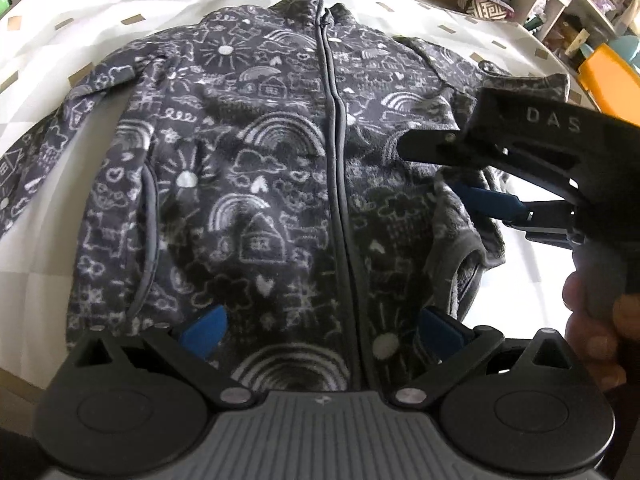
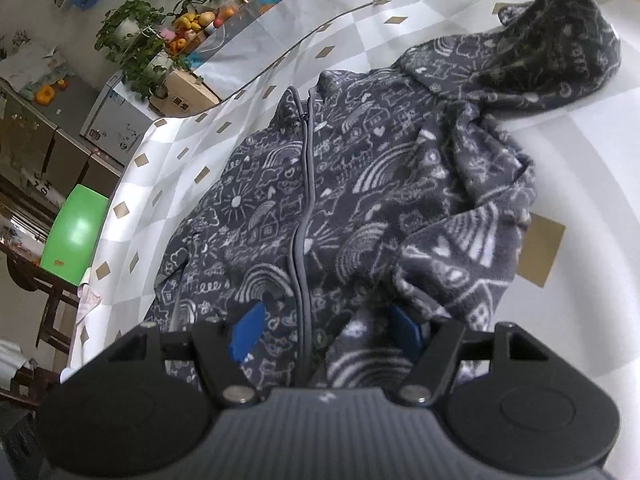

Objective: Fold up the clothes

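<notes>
Dark grey fleece zip-up jacket with white doodle print (image 1: 256, 168) lies front-up on the white-and-grey checked tablecloth with tan diamonds (image 1: 120, 4), zipped closed. Its long axis follows the zip: collar toward the far edge of the table, hem nearest the left wrist camera. One sleeve stretches out flat; the other is bunched and partly turned back over the body.

Left gripper (image 1: 320, 330) hangs over the hem, blue pads spread wide either side of the zip — nothing clamped. Right gripper (image 2: 326, 334) sits low over the rumpled sleeve side, jaws roughly two-thirds apart with a ridge of fleece between the pads (no pinch visible, so not holding). A hand (image 1: 596, 332) shows on its handle.

Risks, as I judge them: closing on that ridge may catch two layers, dragging the body panel with the sleeve. Thick fleece could also slip from a shallow bite, leaving the fold skewed off the zip line.
</notes>
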Action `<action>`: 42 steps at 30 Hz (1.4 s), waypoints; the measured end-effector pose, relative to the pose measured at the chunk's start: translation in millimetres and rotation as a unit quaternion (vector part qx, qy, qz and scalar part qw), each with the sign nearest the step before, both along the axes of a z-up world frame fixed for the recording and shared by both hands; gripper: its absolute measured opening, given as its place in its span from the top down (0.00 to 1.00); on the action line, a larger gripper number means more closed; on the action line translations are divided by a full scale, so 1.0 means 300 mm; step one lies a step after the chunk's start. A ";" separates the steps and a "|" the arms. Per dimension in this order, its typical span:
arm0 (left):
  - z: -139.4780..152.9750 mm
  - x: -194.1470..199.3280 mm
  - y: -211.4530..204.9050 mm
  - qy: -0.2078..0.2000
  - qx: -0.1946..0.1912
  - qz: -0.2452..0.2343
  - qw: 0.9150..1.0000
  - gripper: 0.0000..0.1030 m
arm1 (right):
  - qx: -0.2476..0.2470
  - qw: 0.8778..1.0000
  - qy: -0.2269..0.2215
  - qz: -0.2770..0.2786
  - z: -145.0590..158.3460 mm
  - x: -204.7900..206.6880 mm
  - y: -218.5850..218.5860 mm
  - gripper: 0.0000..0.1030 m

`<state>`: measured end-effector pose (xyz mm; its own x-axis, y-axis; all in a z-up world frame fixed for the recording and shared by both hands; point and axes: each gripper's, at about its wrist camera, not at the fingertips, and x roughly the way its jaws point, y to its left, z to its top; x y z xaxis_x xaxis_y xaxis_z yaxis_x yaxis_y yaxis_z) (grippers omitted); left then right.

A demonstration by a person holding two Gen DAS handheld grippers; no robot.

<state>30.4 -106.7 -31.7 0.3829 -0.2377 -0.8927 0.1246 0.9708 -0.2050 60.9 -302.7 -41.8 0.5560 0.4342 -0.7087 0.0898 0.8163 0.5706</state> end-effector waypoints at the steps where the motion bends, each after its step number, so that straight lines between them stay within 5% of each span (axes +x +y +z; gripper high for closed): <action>1: -0.004 0.002 -0.004 0.000 0.002 -0.001 1.000 0.00 | 0.001 1.000 0.001 0.001 -0.004 0.002 0.001 0.34; 24: -0.074 0.033 -0.048 -0.006 0.080 0.005 0.997 0.00 | 0.003 1.000 -0.006 -0.030 0.088 -0.107 -0.038 0.31; 28: -0.078 0.035 -0.048 -0.007 0.080 0.007 0.997 0.00 | -0.038 0.997 -0.010 -0.059 0.126 -0.148 -0.074 0.31; 31: -0.079 0.033 -0.050 -0.007 0.081 0.008 0.997 0.00 | -0.075 0.994 0.009 -0.076 0.110 -0.161 -0.098 0.31; 42: -0.076 0.044 -0.079 -0.006 0.079 0.022 0.997 0.00 | -0.056 0.994 0.041 -0.084 -0.018 -0.158 -0.111 0.32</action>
<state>43.7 -130.3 -54.6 0.4000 -0.0771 -0.9133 0.0832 0.9954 -0.0476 13.5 -336.1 -47.1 0.5521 0.2559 -0.7936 0.2723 0.8442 0.4617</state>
